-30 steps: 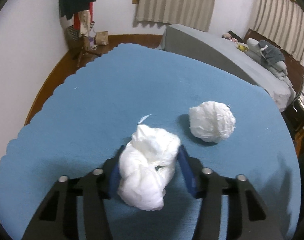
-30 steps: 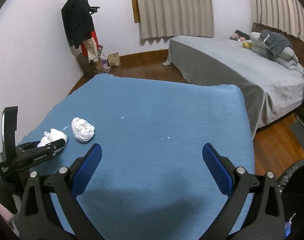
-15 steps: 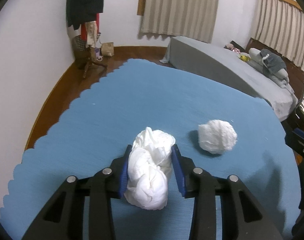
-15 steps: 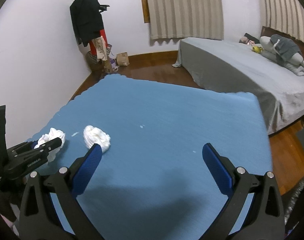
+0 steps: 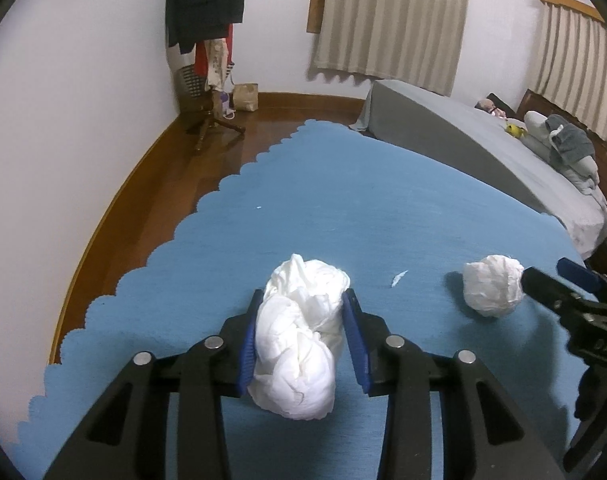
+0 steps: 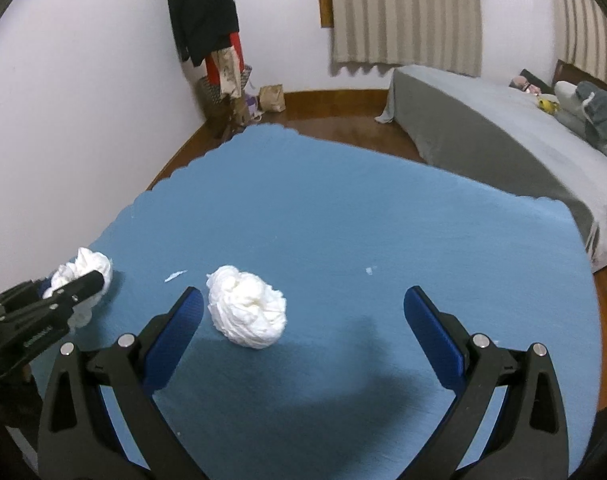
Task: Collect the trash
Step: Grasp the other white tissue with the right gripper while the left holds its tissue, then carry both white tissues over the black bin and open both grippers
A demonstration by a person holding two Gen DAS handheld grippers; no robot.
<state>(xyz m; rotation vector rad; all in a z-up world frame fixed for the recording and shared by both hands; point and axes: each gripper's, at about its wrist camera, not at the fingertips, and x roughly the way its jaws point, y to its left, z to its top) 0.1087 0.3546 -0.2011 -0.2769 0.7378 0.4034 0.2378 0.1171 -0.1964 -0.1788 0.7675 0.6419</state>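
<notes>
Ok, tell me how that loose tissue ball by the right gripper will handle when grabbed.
The tissue ball looks crumpled and soft, so it will probably squash. Likely very light. Its rounded shape may let it scoot on the blue cloth if nudged.

My left gripper (image 5: 303,332) is squeezed tight, with both blue pads (image 5: 353,336) pressing on the white paper wad (image 5: 299,344). My right gripper (image 6: 303,316) is spread wide, low over the blue cloth, and holds nothing between its pads (image 6: 175,326).

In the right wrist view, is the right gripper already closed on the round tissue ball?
No, the right gripper is wide open and the tissue ball lies on the blue cloth between its fingers.
</notes>
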